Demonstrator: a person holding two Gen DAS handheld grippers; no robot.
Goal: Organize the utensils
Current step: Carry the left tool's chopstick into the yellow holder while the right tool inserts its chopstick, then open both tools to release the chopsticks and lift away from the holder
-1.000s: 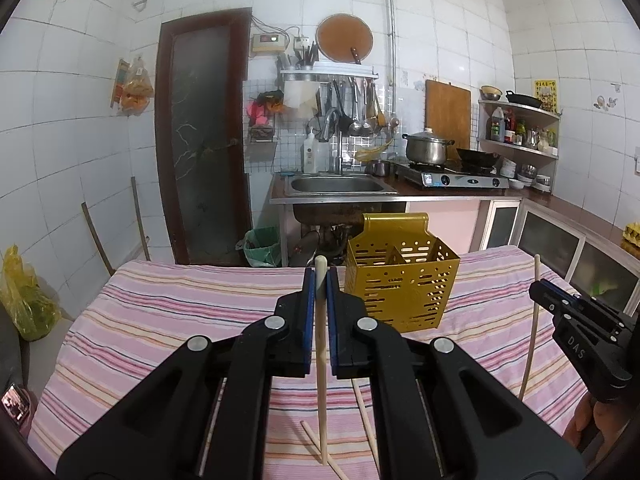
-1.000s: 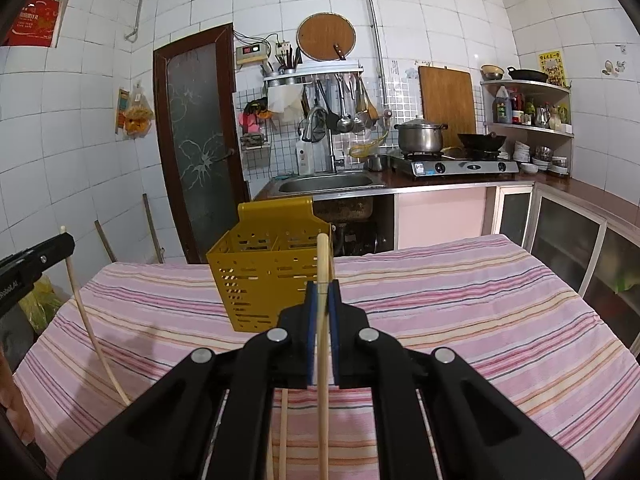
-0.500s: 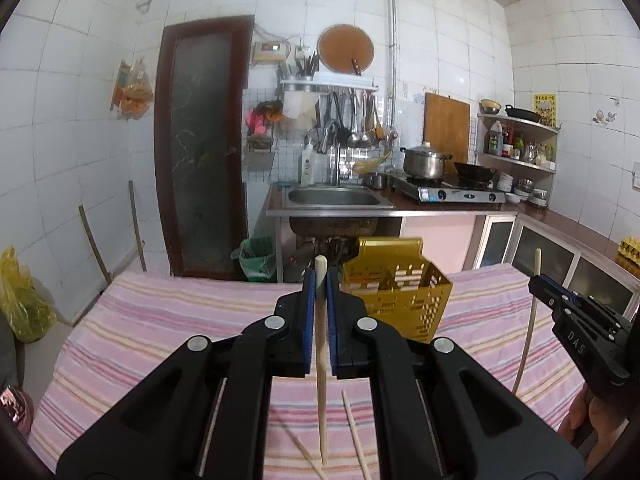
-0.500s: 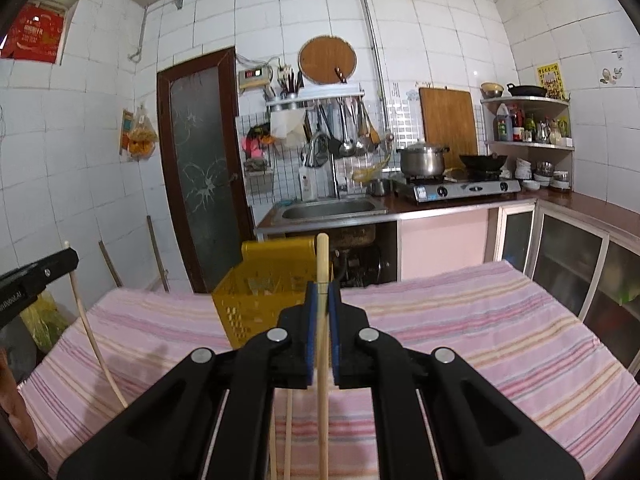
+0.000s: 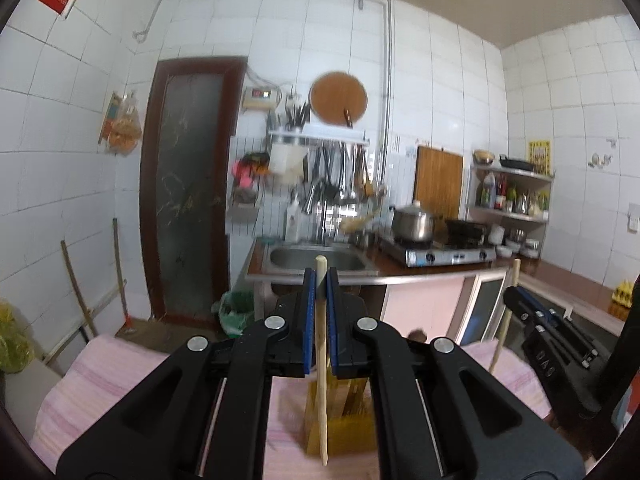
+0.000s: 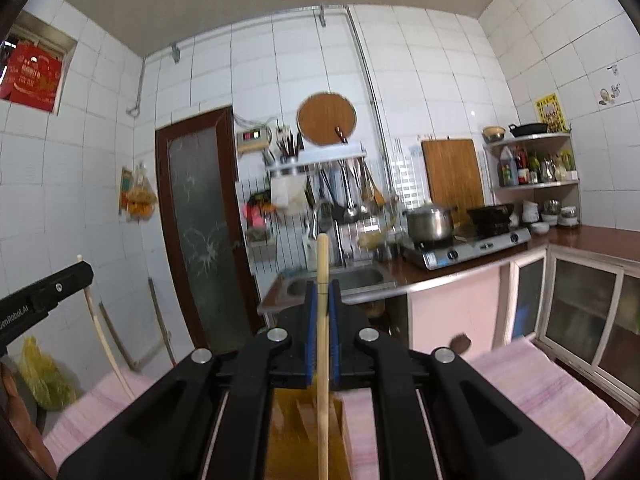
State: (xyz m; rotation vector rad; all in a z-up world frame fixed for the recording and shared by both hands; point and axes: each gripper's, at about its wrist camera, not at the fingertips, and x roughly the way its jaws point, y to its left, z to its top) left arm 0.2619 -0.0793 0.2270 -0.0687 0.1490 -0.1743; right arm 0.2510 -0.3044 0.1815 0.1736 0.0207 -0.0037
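While each claw pinches one pale chopstick upright between its blue pads, the yellow utensil holder (image 5: 340,428) sits low on the pink striped tablecloth (image 5: 100,380) beneath both. The left gripper (image 5: 318,308) clamps its chopstick (image 5: 321,380); the right gripper (image 6: 322,312) clamps the other chopstick (image 6: 322,360). The left view alone shows the right claw's side; the right view alone catches the wall-niche red box (image 6: 34,76).
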